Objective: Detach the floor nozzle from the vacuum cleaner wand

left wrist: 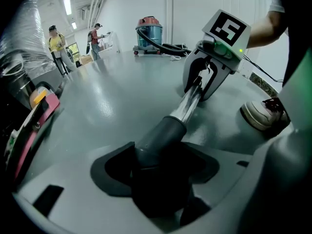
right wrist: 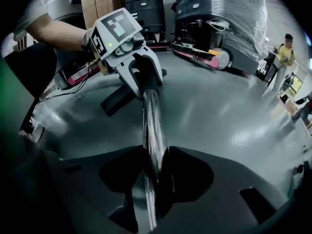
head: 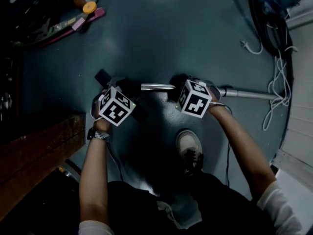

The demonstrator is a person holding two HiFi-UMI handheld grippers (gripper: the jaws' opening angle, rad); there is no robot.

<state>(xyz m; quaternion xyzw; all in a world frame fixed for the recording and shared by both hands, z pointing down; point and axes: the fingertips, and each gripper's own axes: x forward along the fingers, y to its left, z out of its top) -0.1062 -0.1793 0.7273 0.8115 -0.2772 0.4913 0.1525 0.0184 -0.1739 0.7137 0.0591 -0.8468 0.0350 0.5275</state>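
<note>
The wand (head: 244, 93) lies flat on the floor (head: 171, 33); its long way runs side to side in front of the person; the floor nozzle (head: 103, 76) sits at its left end. The left claw (left wrist: 163, 172) points down and pinches the dark neck (left wrist: 161, 138) of the floor nozzle, right where the shiny tube goes in; the right claw (right wrist: 156, 152) pinches the shiny tube itself, a little way along to the right; both claws look snug on what they hold. So the left hand is nearer the nozzle; I think the next pull must go straight along the tube, the left claw one way and the right claw the other; a sideways tug could jam the joint.
</note>
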